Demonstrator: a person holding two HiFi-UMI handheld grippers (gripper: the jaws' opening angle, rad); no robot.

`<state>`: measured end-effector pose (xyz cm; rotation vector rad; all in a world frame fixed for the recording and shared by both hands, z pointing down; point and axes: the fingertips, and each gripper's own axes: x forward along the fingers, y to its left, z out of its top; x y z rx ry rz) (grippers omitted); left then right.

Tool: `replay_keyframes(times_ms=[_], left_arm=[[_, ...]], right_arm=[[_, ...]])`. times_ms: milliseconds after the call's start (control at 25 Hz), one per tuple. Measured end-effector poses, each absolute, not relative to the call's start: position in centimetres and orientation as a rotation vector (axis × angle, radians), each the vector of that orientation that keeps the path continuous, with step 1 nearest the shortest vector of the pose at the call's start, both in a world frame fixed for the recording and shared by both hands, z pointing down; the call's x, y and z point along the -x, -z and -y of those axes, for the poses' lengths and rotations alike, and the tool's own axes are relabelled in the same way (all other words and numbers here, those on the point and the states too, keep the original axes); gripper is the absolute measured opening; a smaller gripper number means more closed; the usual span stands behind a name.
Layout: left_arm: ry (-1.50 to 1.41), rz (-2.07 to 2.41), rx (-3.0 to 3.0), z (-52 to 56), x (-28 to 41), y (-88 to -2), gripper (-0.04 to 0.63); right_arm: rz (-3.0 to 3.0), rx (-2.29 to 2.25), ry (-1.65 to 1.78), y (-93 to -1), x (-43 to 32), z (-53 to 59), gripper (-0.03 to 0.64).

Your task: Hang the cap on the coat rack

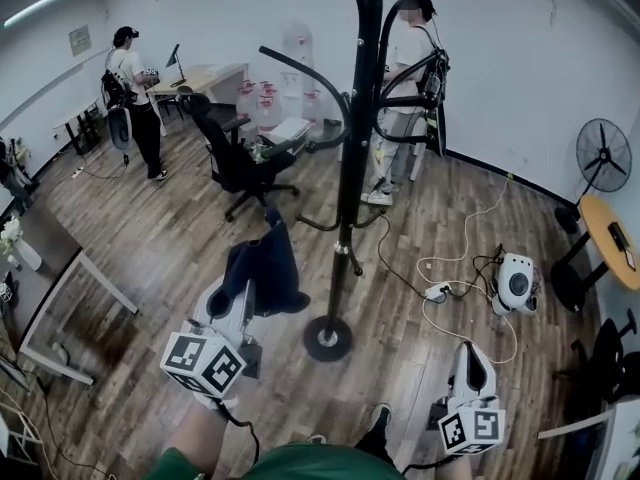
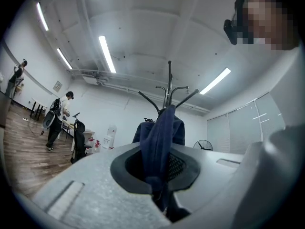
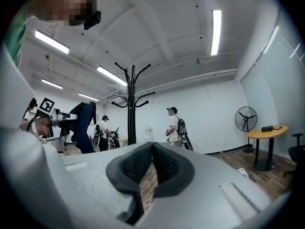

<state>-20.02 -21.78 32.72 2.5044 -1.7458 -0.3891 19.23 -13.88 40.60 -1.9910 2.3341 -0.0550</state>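
- Wooden floor (image 1: pixel 150 258) runs across an open office room, and a black coat rack (image 1: pixel 354 168) stands on a round base just ahead of the person.
- The cap (image 1: pixel 266 266), dark blue, hangs limp and folded low beside the rack's pole, well below the upper hooks.
- It looks light and soft, with no stiff shape in this fold, so it will likely sway and sag when lifted. A hold near the rim should leave the crown free to drop over a hook.
- The left gripper (image 1: pixel 244 296) has its jaws clamped tight on a fold of the cloth.
- The right gripper (image 1: pixel 470 366) is low on the right, jaws together with nothing between them, well apart from the cap.
- An office chair (image 1: pixel 235 163) stands beyond.
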Motion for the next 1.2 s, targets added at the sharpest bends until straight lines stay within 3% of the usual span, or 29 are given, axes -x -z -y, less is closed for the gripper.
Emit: replay_keyframes(times_ms=[600, 1200], left_arm=[[0.43, 2.168, -2.347, 28.5, 17.6, -27.9, 0.023], [0.337, 2.291, -2.29, 33.3, 14.2, -27.9, 0.024]], right_arm=[[-2.567, 1.641, 0.126, -40.6, -22.2, 30.4, 0.003], [-2.68, 1.467, 0.169, -41.4, -23.2, 37.4, 0.003]])
